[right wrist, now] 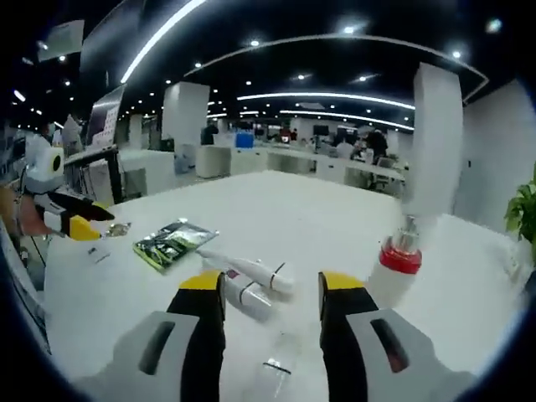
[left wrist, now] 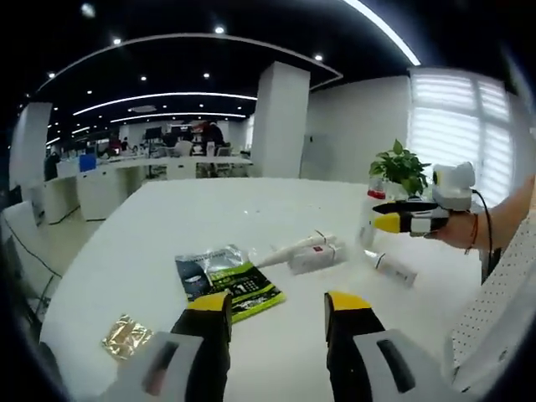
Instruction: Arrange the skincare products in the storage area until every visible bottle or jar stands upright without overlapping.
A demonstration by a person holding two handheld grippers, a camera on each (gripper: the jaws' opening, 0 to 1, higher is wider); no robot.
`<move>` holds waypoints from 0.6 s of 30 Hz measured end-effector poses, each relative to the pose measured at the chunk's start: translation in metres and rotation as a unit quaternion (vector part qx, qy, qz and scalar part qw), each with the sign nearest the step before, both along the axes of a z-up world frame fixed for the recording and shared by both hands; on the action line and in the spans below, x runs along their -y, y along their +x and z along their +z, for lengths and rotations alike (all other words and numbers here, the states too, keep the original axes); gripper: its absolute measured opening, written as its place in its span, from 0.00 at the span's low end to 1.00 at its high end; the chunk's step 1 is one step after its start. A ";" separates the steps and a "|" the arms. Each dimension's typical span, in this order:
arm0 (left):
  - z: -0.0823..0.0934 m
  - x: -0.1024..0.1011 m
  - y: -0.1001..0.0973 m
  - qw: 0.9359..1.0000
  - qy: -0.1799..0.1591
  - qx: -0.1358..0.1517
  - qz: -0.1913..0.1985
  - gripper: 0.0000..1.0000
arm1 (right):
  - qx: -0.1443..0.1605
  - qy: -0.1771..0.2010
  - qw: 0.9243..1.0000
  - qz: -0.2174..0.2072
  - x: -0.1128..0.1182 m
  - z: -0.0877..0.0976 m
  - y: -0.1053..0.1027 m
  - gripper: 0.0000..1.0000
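Note:
Two white tubes (left wrist: 306,251) (right wrist: 251,272) lie side by side on the white table (left wrist: 209,218) (right wrist: 301,209). A small pale bottle (left wrist: 394,268) lies flat to their right; the clear item (right wrist: 276,368) below my right jaws may be the same one. A clear bottle with a red collar (left wrist: 369,219) (right wrist: 399,264) stands upright. My left gripper (left wrist: 276,306) (right wrist: 71,222) is open, short of the tubes, holding nothing. My right gripper (right wrist: 272,289) (left wrist: 398,221) is open and empty, just short of the tubes, with the red-collared bottle to its right.
A green and black sachet (left wrist: 230,280) (right wrist: 172,243) lies flat near the tubes, and a gold foil packet (left wrist: 126,335) (right wrist: 117,228) sits closer to the table edge. A potted plant (left wrist: 400,167) stands at the table's far side. Office desks fill the background.

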State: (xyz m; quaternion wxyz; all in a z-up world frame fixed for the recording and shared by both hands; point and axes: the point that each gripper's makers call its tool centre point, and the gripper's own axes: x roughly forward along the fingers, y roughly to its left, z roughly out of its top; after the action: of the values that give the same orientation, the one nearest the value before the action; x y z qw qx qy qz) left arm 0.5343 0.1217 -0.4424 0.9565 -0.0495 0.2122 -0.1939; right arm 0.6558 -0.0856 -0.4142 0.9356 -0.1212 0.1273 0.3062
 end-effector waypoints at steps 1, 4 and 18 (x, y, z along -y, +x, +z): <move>-0.001 -0.001 -0.002 1.000 0.002 -0.004 0.002 0.45 | -0.001 -0.006 1.000 0.004 -0.004 0.000 0.007 0.45; -0.003 -0.007 -0.008 1.000 0.019 -0.010 0.007 0.45 | 0.002 -0.051 0.998 0.022 -0.018 0.002 0.029 0.44; -0.001 -0.034 -0.025 0.998 0.002 -0.012 0.060 0.44 | -0.055 -0.076 0.988 0.122 -0.082 0.014 0.087 0.42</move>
State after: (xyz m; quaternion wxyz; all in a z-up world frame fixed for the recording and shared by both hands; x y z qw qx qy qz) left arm 0.5091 0.1556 -0.4432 0.9640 -0.0627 0.2202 -0.1351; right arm 0.7427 -0.0037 -0.4002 0.8709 -0.1898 0.1857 0.4135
